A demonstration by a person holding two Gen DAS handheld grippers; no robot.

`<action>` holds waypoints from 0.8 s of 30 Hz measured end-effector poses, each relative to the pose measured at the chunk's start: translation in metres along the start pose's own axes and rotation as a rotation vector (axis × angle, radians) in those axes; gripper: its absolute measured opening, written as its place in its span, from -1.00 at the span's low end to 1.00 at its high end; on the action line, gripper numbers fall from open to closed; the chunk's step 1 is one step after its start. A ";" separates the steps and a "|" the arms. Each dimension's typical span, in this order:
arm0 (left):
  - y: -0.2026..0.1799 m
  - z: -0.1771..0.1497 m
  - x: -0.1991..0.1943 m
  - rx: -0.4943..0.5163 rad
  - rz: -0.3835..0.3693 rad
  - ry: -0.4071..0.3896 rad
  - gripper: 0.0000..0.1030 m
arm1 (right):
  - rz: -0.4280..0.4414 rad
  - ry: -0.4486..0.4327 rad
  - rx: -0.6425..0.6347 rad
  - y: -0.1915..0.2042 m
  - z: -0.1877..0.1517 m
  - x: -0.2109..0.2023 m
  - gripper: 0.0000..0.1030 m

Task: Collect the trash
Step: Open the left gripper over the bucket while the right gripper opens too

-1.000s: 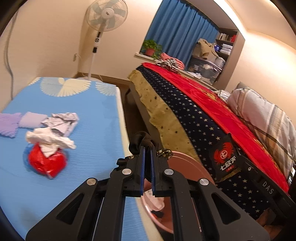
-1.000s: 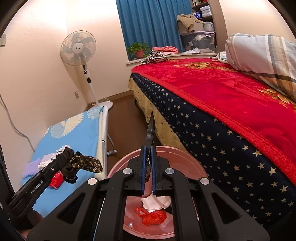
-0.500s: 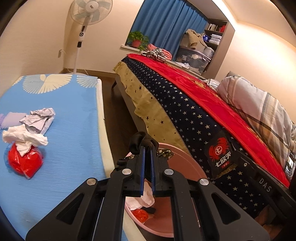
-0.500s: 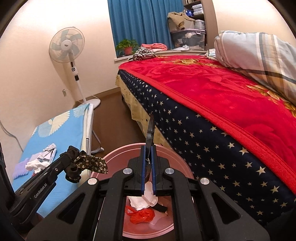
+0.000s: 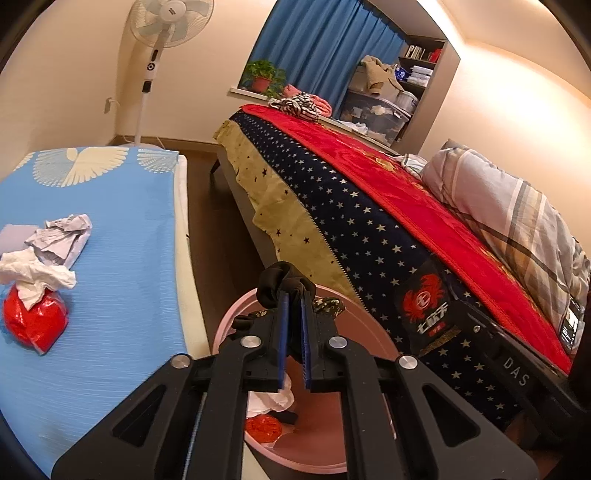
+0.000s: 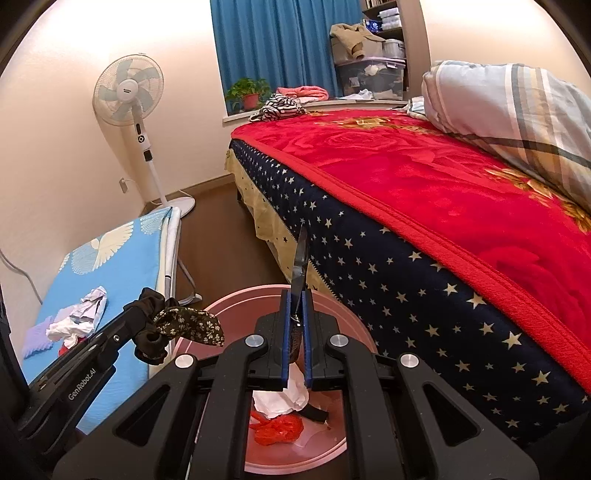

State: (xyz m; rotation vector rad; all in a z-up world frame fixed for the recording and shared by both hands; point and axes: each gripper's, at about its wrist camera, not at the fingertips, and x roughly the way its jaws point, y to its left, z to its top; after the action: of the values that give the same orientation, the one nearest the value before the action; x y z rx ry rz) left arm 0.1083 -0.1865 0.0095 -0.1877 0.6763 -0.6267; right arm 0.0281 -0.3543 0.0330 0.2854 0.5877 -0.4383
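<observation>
Both claws hang over a pink bin [image 6: 354, 325] that stands on the floor between a bed [image 6: 424, 266] and a low desk [image 5: 110, 236] with a blue cover.

The left claw [image 5: 293, 332] is nearly closed on a dark scrunchie [image 5: 284, 286]; in the right wrist view the scrunchie [image 6: 177, 321] shows a black part bunched at the fingertips and a floral part sticking out toward the bin. It is held above the bin's near rim, not yet inside.

The right claw [image 6: 295, 332] grips a flat black wrapper [image 6: 300, 269] that stands upright on edge out of its tips, above the bin. Its jaws are opening, with the wrapper between the pads; the left wrist view shows the same wrapper [image 5: 428, 314] face on, with a red crab print.

Inside the bin lie a crumpled white tissue [image 6: 282, 397], a red plastic scrap [image 6: 277, 430] and a small black piece [image 6: 316, 413].

On the desk more trash remains in a cluster near its far left side: a grey crumpled paper [image 5: 61, 240], a white tissue [image 5: 35, 275] draped over a red bag [image 5: 35, 323], and a lilac cloth [image 5: 13, 238] just beyond. A fan [image 5: 168, 22] stands by the wall.
</observation>
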 end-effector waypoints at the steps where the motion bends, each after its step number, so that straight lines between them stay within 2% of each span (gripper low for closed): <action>1: 0.001 0.000 -0.001 -0.001 0.012 -0.006 -0.76 | -0.005 0.001 0.001 0.000 0.000 0.000 -0.81; 2: 0.001 0.000 -0.001 -0.004 0.015 -0.011 -0.59 | -0.013 0.002 0.001 -0.001 -0.001 0.000 -0.75; 3: 0.003 0.000 -0.003 -0.013 0.018 -0.017 -0.52 | -0.019 0.005 0.006 -0.002 -0.001 0.000 -0.69; 5: 0.007 0.002 -0.006 -0.031 0.026 -0.027 -0.47 | -0.027 0.009 0.014 -0.003 -0.001 0.001 -0.37; 6: 0.009 0.002 -0.008 -0.037 0.030 -0.030 -0.47 | -0.030 0.009 0.015 -0.003 -0.001 0.001 -0.35; 24: 0.045 0.003 -0.059 -0.083 0.094 -0.087 -0.47 | 0.064 -0.020 -0.040 0.027 -0.012 -0.024 -0.34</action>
State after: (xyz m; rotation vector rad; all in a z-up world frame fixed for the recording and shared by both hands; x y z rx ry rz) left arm 0.0961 -0.1154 0.0271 -0.2574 0.6243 -0.4982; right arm 0.0168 -0.3189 0.0411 0.2602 0.5659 -0.3671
